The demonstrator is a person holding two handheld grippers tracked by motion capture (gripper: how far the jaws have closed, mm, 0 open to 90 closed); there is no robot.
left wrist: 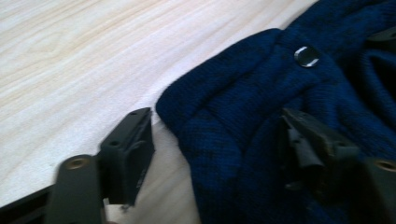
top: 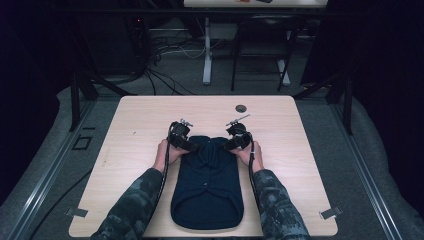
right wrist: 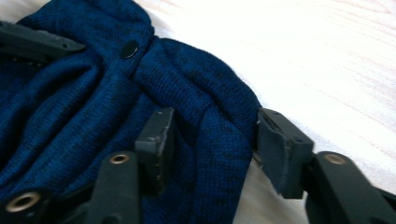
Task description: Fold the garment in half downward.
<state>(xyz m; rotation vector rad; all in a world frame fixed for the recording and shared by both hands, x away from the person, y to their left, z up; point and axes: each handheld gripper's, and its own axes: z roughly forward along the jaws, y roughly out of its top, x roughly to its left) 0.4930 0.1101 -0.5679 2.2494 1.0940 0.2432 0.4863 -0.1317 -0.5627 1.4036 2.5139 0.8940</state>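
A dark blue knitted garment (top: 207, 182) with buttons lies lengthwise on the light wooden table (top: 140, 117), its bunched top end far from the person. My left gripper (top: 195, 146) is at that end's left corner and my right gripper (top: 228, 146) at its right corner. In the left gripper view the left gripper (left wrist: 219, 154) is open; a fold of the garment (left wrist: 243, 121) lies between the jaws, with bare table beside the left jaw. In the right gripper view the right gripper (right wrist: 217, 140) is open astride a thick fold of the garment (right wrist: 210, 107). A button (right wrist: 129, 48) sits near the gathered middle.
A round cable hole (top: 241, 107) is in the table's far side. Metal clips (top: 77, 212) (top: 331, 213) sit at the two near corners. Beyond the table are another desk's legs (top: 207, 55) and cables on the floor. Bare wood lies left and right of the garment.
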